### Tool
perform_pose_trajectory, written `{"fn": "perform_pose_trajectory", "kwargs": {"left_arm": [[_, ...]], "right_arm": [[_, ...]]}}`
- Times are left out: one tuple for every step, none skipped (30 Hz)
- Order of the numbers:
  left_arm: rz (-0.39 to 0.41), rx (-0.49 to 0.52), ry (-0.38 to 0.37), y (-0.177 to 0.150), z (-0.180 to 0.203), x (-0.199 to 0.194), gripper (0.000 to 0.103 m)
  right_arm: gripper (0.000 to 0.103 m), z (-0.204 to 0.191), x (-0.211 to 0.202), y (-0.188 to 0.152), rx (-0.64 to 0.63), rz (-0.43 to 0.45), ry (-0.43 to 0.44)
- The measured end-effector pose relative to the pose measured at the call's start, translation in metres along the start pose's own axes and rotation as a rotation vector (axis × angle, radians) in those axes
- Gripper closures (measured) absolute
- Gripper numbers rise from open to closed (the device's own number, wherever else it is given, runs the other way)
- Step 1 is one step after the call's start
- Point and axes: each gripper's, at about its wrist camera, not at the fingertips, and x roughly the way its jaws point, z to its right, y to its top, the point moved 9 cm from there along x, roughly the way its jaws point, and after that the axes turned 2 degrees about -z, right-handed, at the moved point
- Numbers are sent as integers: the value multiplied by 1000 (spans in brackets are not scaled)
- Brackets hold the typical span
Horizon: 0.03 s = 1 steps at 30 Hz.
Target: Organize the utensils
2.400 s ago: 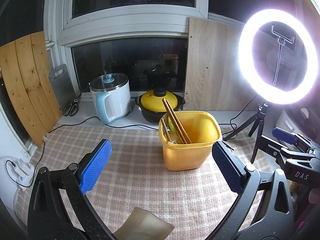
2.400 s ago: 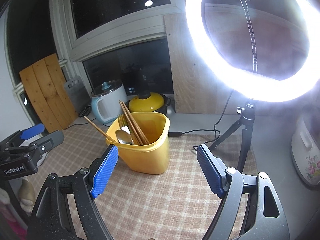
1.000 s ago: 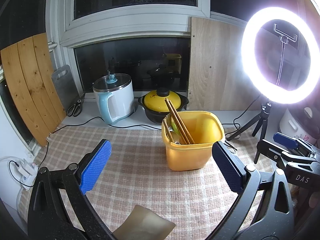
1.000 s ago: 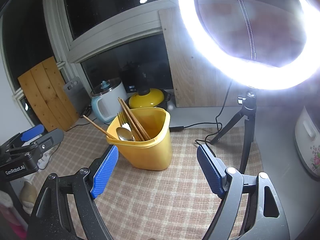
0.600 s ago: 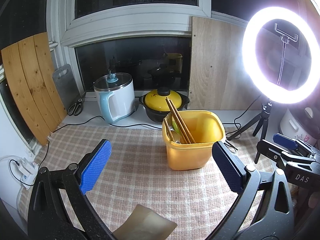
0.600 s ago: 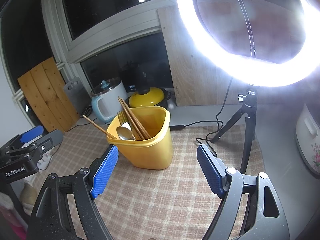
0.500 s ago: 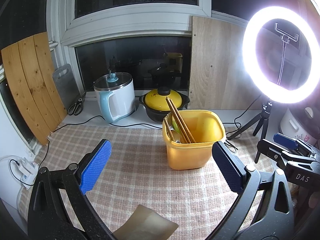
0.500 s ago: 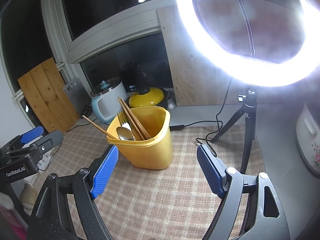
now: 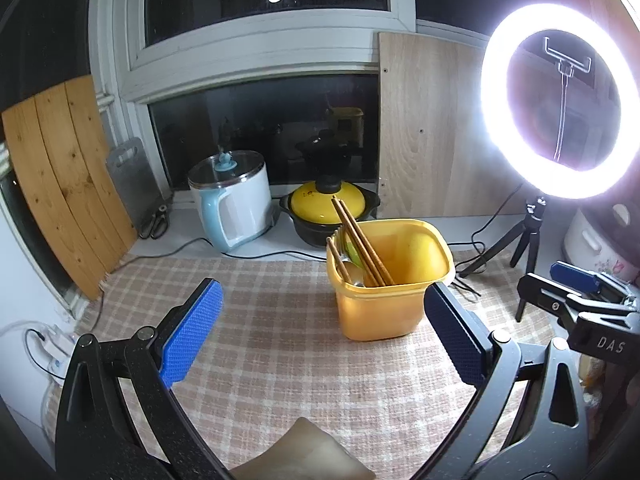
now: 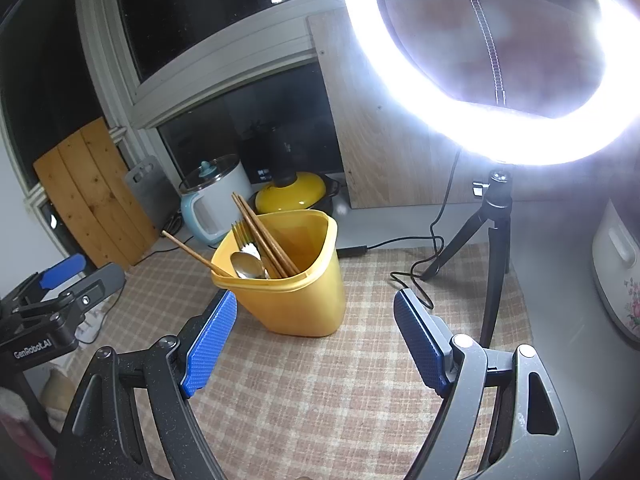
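1. The left gripper point(image 9: 322, 330) hangs over the checked tablecloth point(image 9: 288, 360), jaws wide apart and empty.
2. The yellow plastic tub point(image 10: 298, 290) near the cloth's back edge holds wooden chopsticks point(image 10: 262, 236), a metal spoon point(image 10: 249, 265) and a fork point(image 10: 243, 236).
3. The right gripper point(image 10: 316, 340) gapes wide, holding nothing.

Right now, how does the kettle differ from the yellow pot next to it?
The kettle is tall, white and pale blue, with a clear glass lid and a side handle. The pot is low and wide, black with a yellow domed lid and black knob. Both stand at the window, behind the checked cloth.
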Motion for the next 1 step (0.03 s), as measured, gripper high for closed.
{"fn": "perform_pose_trajectory", "kwargs": {"left_arm": [[-3, 3, -5, 0, 0, 0, 1]], "right_arm": [[22, 1, 1, 0, 1, -2, -1]]}}
